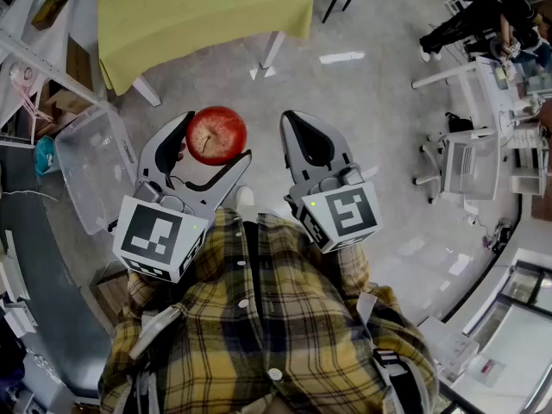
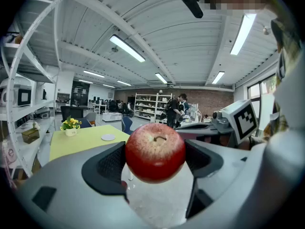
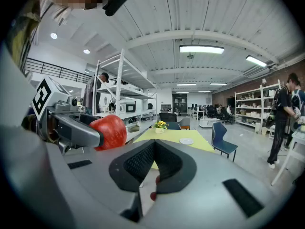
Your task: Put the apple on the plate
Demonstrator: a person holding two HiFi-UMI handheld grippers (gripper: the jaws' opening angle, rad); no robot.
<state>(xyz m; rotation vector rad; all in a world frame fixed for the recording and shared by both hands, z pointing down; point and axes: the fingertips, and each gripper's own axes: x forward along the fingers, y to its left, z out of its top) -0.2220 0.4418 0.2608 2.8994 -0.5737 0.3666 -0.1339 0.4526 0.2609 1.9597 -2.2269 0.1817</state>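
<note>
- Plaid shirt [image 1: 259, 317] fills the bottom of the head view, and both grippers stick out in front of it, well short of the table [image 1: 198, 15] with its yellow-green cloth.
- Left gripper [image 1: 213, 141] has its jaws spread wide and clamped on the red apple [image 1: 216, 134]. The dark pads press on its two sides, the stem faces the gripper's camera, and it hangs in the air above the grey floor [image 1: 371, 145].
- Right gripper [image 1: 297, 128] is closed with nothing in it, its pads meeting just beside the apple.
- The white plate [image 2: 108, 137] sits on the far table, near a small flower pot [image 2: 71, 125].
- The step in hand looks like the carry. I'd say the person should walk up to the table with the grip firm and the gripper level, since a round apple held only at its sides could slip.
- Best to lower it onto the middle of the plate before opening, so it doesn't roll off the rim.
</note>
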